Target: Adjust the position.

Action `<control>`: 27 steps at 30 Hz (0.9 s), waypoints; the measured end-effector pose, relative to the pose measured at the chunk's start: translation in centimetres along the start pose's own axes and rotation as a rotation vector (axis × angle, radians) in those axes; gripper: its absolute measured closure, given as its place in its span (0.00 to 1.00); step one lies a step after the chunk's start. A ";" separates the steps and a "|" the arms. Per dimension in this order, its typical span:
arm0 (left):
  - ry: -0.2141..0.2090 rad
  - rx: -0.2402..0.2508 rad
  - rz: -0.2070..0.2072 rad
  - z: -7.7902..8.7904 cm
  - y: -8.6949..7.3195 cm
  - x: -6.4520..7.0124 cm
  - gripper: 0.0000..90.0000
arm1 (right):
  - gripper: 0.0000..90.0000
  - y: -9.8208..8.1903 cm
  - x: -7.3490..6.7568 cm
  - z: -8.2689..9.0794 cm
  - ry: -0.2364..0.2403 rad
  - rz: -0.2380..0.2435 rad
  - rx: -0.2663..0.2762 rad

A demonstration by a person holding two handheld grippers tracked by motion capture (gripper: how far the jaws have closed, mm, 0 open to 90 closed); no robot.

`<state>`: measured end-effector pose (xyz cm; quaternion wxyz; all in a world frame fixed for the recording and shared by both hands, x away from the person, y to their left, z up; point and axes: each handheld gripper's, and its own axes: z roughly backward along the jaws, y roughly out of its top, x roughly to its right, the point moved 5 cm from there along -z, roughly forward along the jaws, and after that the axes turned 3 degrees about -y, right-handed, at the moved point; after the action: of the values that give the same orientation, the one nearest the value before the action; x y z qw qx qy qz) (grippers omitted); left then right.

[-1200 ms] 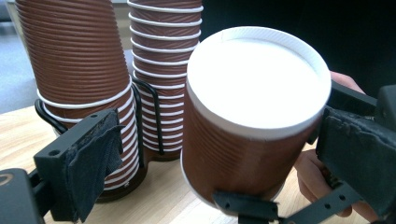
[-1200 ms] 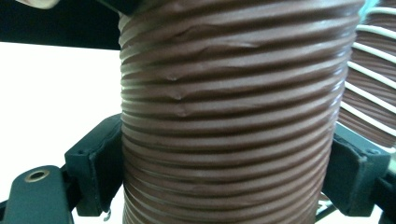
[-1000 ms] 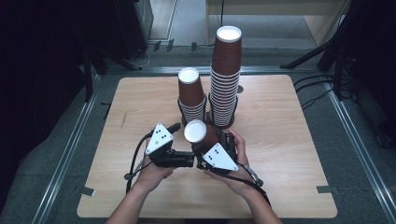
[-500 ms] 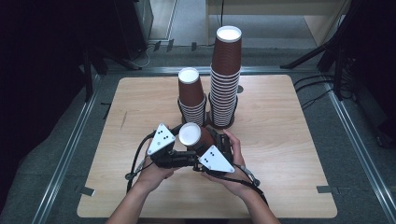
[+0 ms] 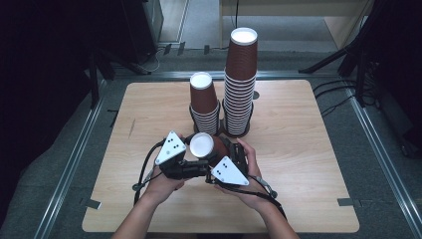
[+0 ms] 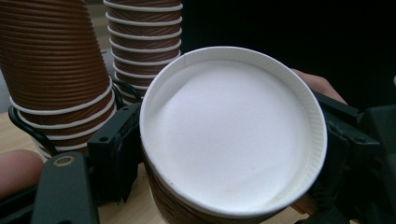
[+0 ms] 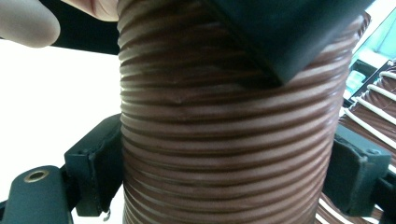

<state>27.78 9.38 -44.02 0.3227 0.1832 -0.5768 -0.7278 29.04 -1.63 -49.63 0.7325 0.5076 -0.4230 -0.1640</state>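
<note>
Since a moment ago the brown cup (image 5: pixel 205 146) has tipped a bit more toward the person, and the left tongs (image 5: pixel 195 160) have just been closing, with the cup between their black jaws. Now both tongs squeeze that one cup: the left tongs press it just under its white rim, as the left gripper view shows, and the right tongs (image 5: pixel 225 155) clench its ribbed side (image 7: pixel 224 140). It is held tilted just above the worktop (image 5: pixel 308 149), near the short stack of cups (image 5: pixel 204 102) and the tall stack of cups (image 5: pixel 240 82) behind it
</note>
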 end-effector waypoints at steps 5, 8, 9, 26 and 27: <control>-0.003 -0.009 -0.021 0.0 0.0 0.1 0.24 | 0.14 -0.1 -0.1 0.0 -0.009 0.015 0.000; -0.011 -0.012 -0.019 -0.1 -0.1 -0.1 0.24 | 0.12 -0.2 -0.2 -0.1 -0.007 0.006 -0.006; -0.011 -0.012 -0.022 -0.1 -0.2 0.0 0.24 | 0.12 -0.2 -0.2 -0.1 -0.007 0.002 -0.007; 0.030 0.051 -0.003 0.8 0.4 -0.9 0.26 | 0.02 -1.2 1.3 1.2 -0.024 -0.065 -0.031; 0.031 0.052 -0.002 0.8 0.4 -0.9 0.26 | 0.02 -1.3 1.5 1.3 -0.028 -0.066 -0.033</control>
<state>28.06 10.54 -43.48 0.3260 0.2034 -0.5903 -0.7098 29.15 -3.99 -49.97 0.7291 0.5067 -0.4133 -0.2022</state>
